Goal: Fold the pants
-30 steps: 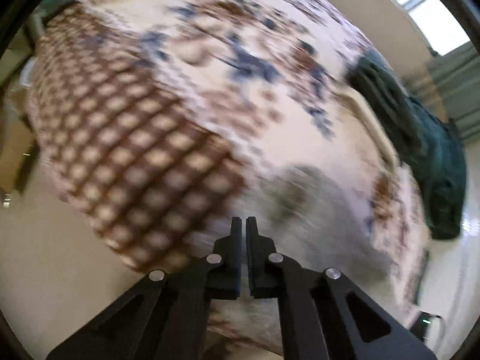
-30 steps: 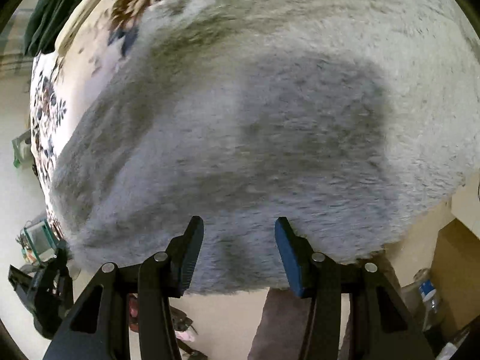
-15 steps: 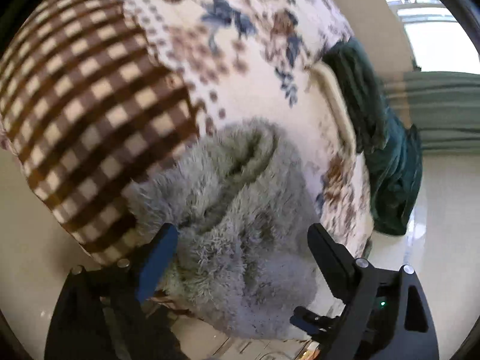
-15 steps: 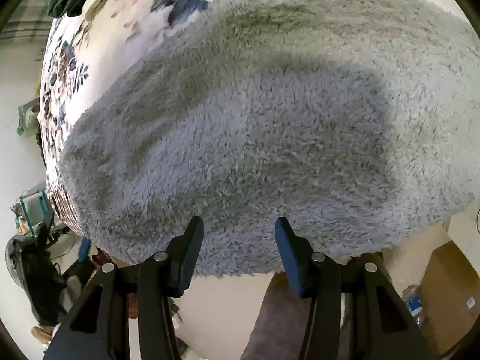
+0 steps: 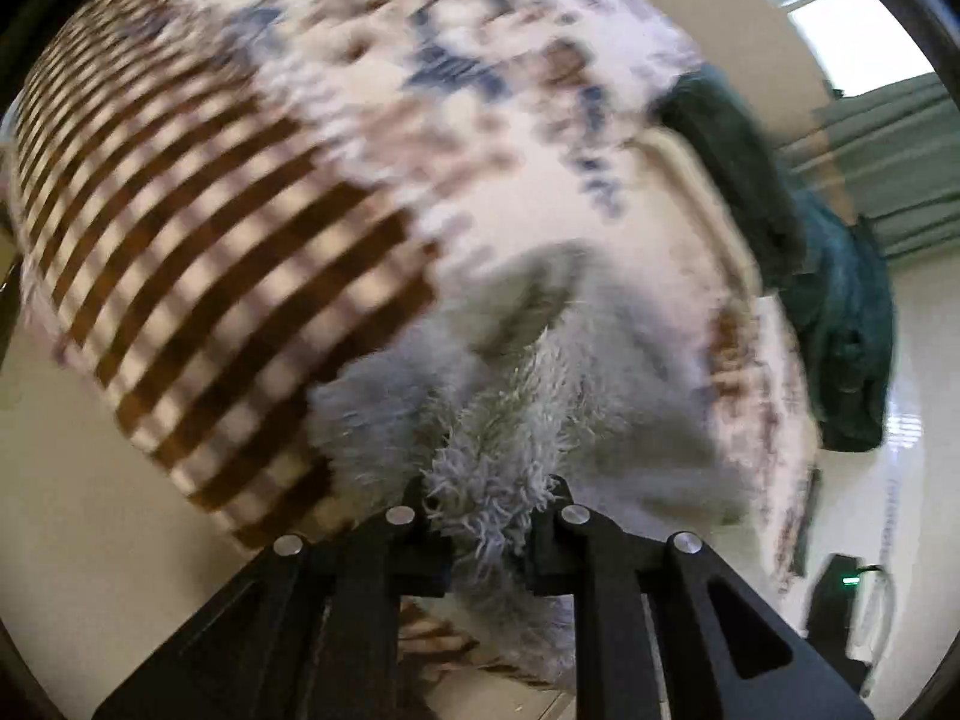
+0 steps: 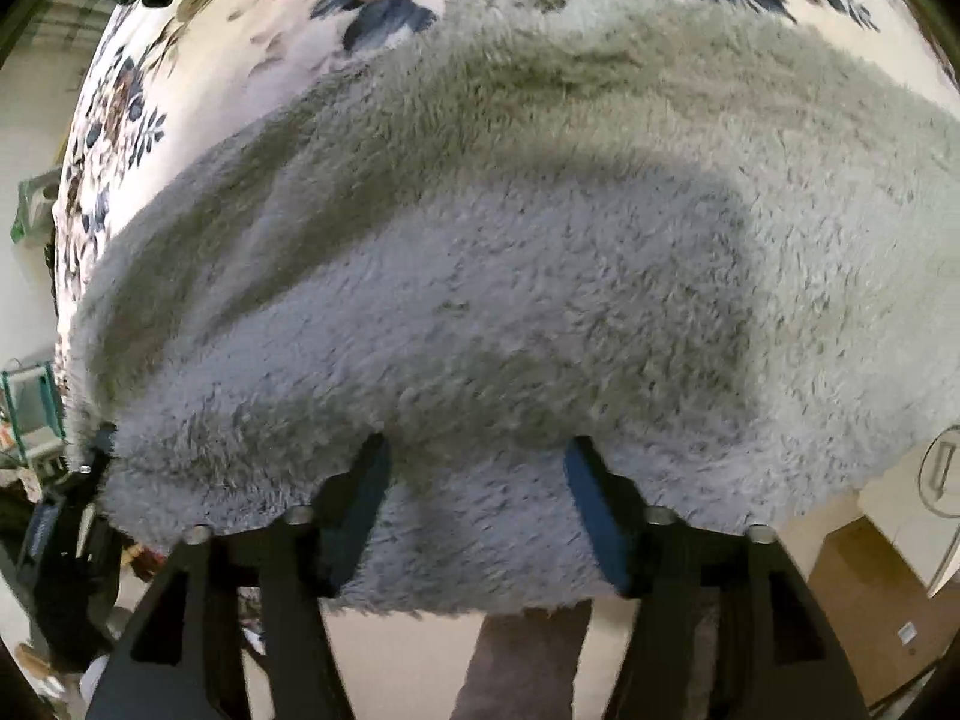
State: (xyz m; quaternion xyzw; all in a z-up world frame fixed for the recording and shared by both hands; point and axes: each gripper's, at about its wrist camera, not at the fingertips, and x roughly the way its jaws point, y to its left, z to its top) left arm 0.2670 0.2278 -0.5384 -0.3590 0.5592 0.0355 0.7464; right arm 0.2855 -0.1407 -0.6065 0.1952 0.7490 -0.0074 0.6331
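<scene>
The pants are grey and fluffy [image 6: 510, 276] and lie on a bed with a flowered and checked cover [image 5: 252, 192]. In the left wrist view, my left gripper [image 5: 487, 492] is shut on a bunched edge of the pants [image 5: 498, 450] near the bed's near edge; this view is blurred by motion. In the right wrist view, my right gripper [image 6: 477, 450] is open, its fingers [image 6: 360, 498] astride the near edge of the pants, the fabric lying between them.
A dark green blanket [image 5: 828, 300] lies along the far right side of the bed. A cardboard box [image 6: 870, 588] stands on the floor at right. Clutter and a black device [image 6: 54, 534] are on the floor at left.
My left gripper was shut, opened wide over the pants' end, and has now closed on the fabric. My right gripper has moved forward onto the pants' edge, still open.
</scene>
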